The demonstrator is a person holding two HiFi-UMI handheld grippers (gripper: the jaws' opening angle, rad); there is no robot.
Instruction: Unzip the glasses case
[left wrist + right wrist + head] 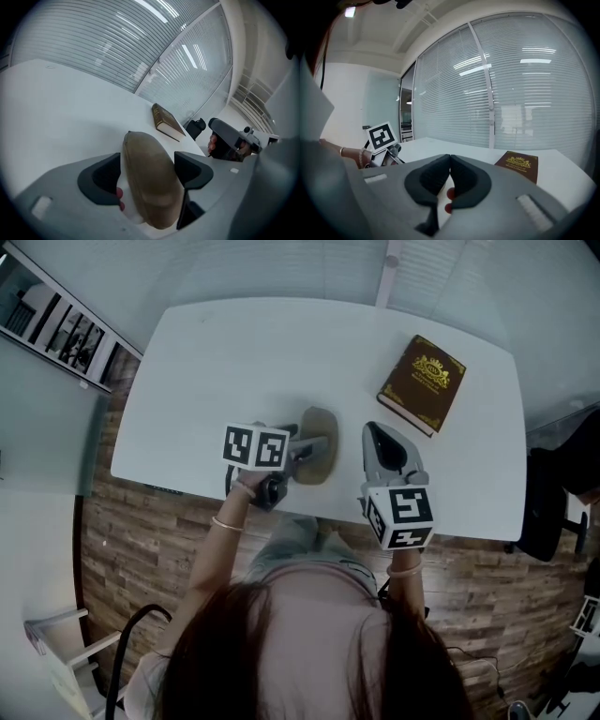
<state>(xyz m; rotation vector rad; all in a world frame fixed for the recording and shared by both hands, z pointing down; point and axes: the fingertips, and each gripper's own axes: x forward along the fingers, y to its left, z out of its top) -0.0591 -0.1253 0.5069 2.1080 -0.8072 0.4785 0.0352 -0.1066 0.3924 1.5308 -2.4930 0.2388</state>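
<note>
An olive-tan glasses case [323, 465] lies on the white table [234, 352] near its front edge. My left gripper [307, 448] reaches in from the left and straddles the case. In the left gripper view the case [150, 183] lies lengthwise between the wide-spread jaws [147, 157]. The right pad [192, 168] is next to it, and a strip of table shows beside the left pad [101, 180]. My right gripper [372, 430] hovers just right of the case, shut with nothing in it [450, 161].
A brown book with gold print [422, 382] lies at the table's back right, also seen in the right gripper view [518, 165]. The table's front edge runs just below both grippers. A dark chair [548, 502] stands at the right.
</note>
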